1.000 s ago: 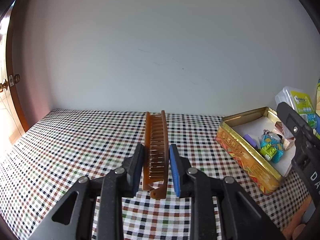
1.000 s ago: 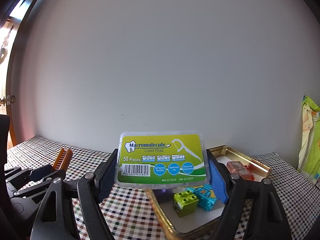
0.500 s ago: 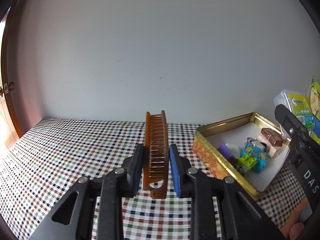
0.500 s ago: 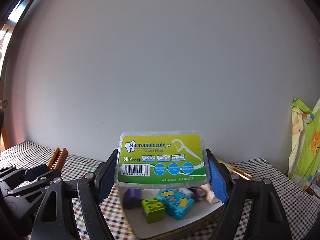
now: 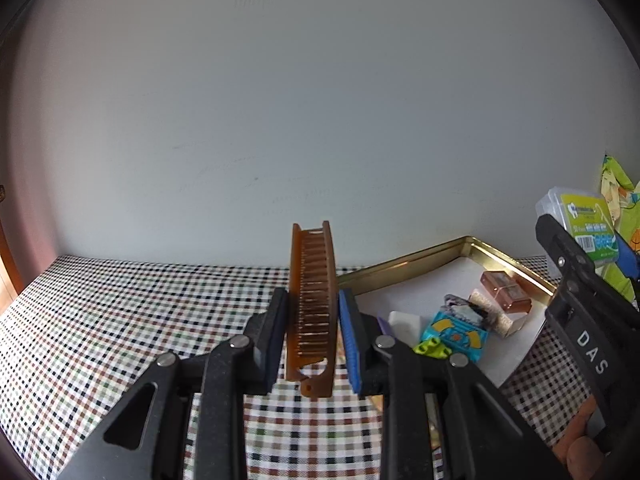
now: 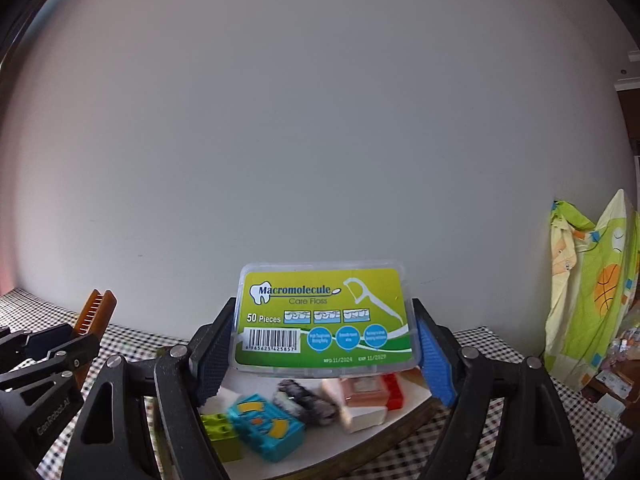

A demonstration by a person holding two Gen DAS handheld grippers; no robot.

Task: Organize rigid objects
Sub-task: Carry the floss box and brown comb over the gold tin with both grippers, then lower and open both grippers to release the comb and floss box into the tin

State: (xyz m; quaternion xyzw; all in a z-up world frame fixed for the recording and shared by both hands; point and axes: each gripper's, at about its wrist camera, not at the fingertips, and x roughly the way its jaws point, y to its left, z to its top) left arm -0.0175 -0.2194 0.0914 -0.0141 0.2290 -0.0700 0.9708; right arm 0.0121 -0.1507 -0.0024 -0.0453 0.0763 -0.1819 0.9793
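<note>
My left gripper (image 5: pixel 312 336) is shut on a brown folding comb (image 5: pixel 311 304) held on edge, pointing away above the checked tablecloth, just left of the gold tin (image 5: pixel 404 266). The right gripper (image 6: pixel 324 348) is shut on a clear floss-pick box with a green label (image 6: pixel 324 316), held level above the tin's white floor (image 6: pixel 360 436). In the right wrist view the comb (image 6: pixel 94 314) and left gripper show at the far left. The left wrist view catches the floss box (image 5: pixel 586 222) at its right edge.
Inside the tin lie a lime brick (image 6: pixel 222 432), a teal toy block (image 6: pixel 266 428), a dark wad (image 6: pixel 306 400), a pink-orange case (image 6: pixel 366 390) and white pieces. A grey wall stands close behind. Patterned green cloth (image 6: pixel 592 288) hangs at the right.
The left gripper has carried the comb rightward and a little up, so the tin now sits right beside it. The right gripper has tilted up slightly; the tin sits lower in its view.
</note>
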